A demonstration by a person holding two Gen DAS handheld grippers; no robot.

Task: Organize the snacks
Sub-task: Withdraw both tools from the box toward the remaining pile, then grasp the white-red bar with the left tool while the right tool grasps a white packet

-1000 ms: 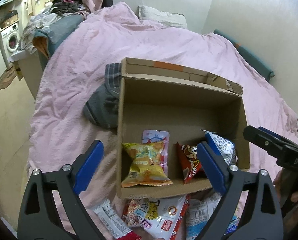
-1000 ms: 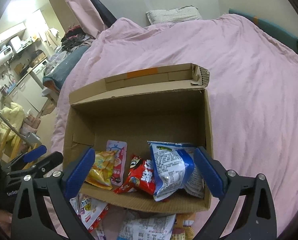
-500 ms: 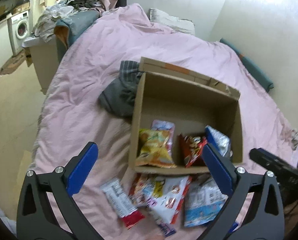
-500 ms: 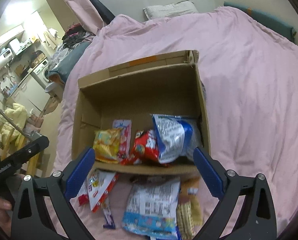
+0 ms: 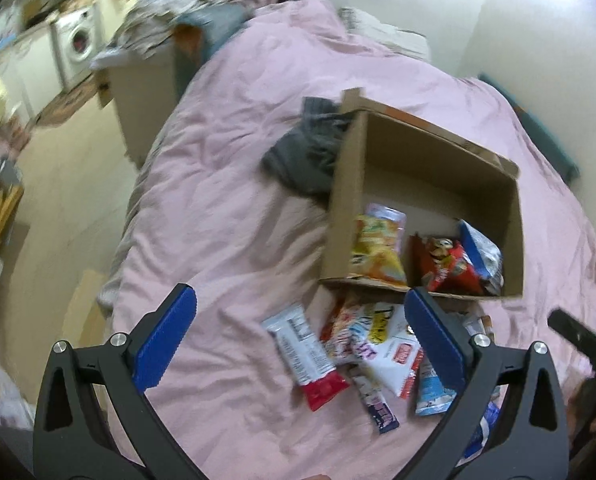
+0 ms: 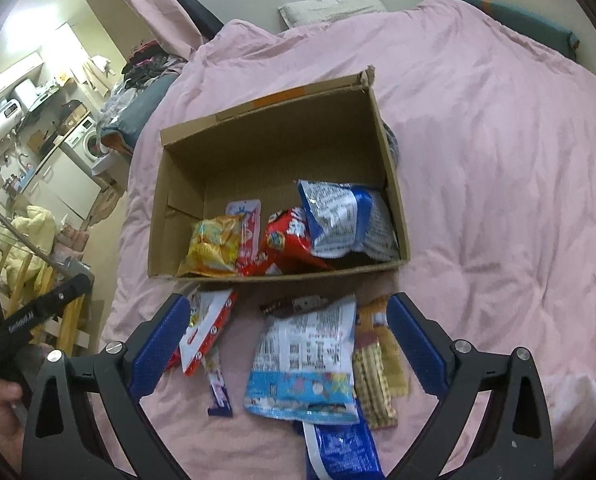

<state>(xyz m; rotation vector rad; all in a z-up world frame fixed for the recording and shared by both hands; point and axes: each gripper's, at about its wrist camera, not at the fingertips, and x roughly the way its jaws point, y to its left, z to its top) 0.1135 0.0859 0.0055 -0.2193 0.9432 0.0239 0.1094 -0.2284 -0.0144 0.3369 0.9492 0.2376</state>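
Both grippers pulled back from the cardboard box (image 6: 394,208), left gripper (image 5: 300,342) and right gripper (image 6: 288,340) gaping empty; next pick: the loose blue-white packet (image 6: 302,364).

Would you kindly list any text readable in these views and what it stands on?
Nothing reads with certainty.
White lettering on the left gripper, right wrist view: too blurred.
Print on the loose snack packets and those in the cardboard box: too small or blurred.
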